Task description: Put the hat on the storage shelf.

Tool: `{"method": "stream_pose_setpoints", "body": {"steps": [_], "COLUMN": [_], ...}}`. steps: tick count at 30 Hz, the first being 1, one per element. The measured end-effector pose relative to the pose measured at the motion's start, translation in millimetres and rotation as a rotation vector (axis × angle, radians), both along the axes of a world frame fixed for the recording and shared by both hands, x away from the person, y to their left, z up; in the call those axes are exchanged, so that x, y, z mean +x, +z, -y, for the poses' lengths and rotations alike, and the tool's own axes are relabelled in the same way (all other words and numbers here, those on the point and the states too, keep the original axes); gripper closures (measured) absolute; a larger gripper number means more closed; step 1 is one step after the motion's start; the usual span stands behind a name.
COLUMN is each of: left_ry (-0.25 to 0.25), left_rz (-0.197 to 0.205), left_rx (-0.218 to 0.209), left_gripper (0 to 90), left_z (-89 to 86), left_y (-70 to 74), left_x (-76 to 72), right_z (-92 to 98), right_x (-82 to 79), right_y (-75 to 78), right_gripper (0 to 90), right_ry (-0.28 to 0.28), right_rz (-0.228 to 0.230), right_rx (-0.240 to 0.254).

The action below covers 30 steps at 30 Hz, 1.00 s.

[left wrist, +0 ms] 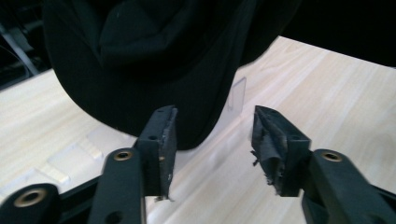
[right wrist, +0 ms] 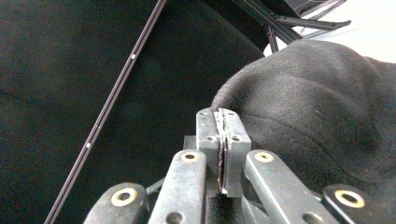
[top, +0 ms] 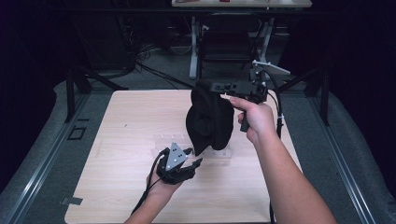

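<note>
A black cloth hat [top: 210, 119] hangs over the middle of the wooden table [top: 121, 140], its top edge pinched in my right gripper [top: 206, 86], which is held level and shut on it. In the right gripper view the jaws [right wrist: 222, 121] press together and the hat [right wrist: 317, 107] bulges to their right. My left gripper [top: 192, 156] sits low beside the hat's bottom, open. In the left gripper view its jaws [left wrist: 212, 140] stand apart with nothing between them, and the hat's lower edge [left wrist: 154, 60] hangs just beyond them.
A clear plastic stand [top: 219, 154] lies on the table under the hat, with an upright clear piece [left wrist: 237, 95] behind the hat's edge. Beyond the table's far edge stand a dark chair [top: 226, 42] and black tripod legs [top: 74, 84].
</note>
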<state>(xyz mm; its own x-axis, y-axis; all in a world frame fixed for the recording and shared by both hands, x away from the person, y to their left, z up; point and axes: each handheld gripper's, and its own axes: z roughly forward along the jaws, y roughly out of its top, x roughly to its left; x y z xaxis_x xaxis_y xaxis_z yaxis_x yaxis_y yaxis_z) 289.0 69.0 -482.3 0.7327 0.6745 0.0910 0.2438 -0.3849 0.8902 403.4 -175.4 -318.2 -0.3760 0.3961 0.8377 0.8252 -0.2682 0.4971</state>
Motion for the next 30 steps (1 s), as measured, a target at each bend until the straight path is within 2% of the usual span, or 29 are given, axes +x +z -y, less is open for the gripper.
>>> {"method": "stream_pose_setpoints", "body": {"steps": [2, 3, 4, 6, 7, 8, 14, 20, 26, 27, 30], "left_ry": [0.004, 0.009, 0.011, 0.012, 0.01, 0.003, 0.0, -0.025, -0.044, -0.051, -0.057], "left_rz": [0.009, 0.014, 0.021, 0.031, 0.032, 0.033, 0.048, 0.051, 0.015, 0.013, 0.018], "left_rx": [0.017, 0.026, 0.047, 0.069, 0.071, 0.068, 0.059, 0.013, -0.021, -0.04, -0.04], "left_gripper": [50.9, 55.4, 55.4, 67.9, 76.1, 80.0, 83.5, 84.2, 84.2, 84.2, 84.3], "left_z": [5.5, 8.7, 11.1, 13.2, 12.0, 8.4, -3.7, -19.4, -33.5, -35.5, -34.9], "left_y": [1.3, 1.8, 2.3, 1.7, 1.3, 0.8, 1.8, 1.6, -6.0, -7.1, -6.5], "left_x": [2.1, 3.2, 4.6, 6.2, 6.4, 6.5, 4.8, 0.8, 5.7, 7.5, 8.3], "right_z": [0.5, 0.6, 0.6, 0.1, 0.2, 0.3, -2.8, -9.4, -17.4, -18.0, -18.6], "right_x": [-0.2, -0.7, -0.7, -1.3, -1.6, -2.1, -3.4, -2.2, 1.5, 1.7, 2.0], "right_y": [-0.2, -0.3, -0.3, 0.1, 0.2, 0.7, 2.4, 3.4, -1.4, -1.8, -0.7], "right_gripper": [88.7, 88.7, 88.7, 88.7, 88.7, 88.7, 88.7, 88.7, 88.7, 88.7, 88.7], "right_ry": [0.006, 0.004, 0.004, 0.0, 0.0, 0.002, 0.007, 0.02, 0.023, 0.023, 0.018], "right_rz": [0.001, 0.001, 0.001, -0.001, 0.0, 0.002, 0.006, 0.006, -0.005, -0.004, -0.004], "right_rx": [-0.005, -0.009, -0.009, -0.004, -0.005, -0.006, -0.007, -0.005, -0.028, -0.026, -0.021]}}
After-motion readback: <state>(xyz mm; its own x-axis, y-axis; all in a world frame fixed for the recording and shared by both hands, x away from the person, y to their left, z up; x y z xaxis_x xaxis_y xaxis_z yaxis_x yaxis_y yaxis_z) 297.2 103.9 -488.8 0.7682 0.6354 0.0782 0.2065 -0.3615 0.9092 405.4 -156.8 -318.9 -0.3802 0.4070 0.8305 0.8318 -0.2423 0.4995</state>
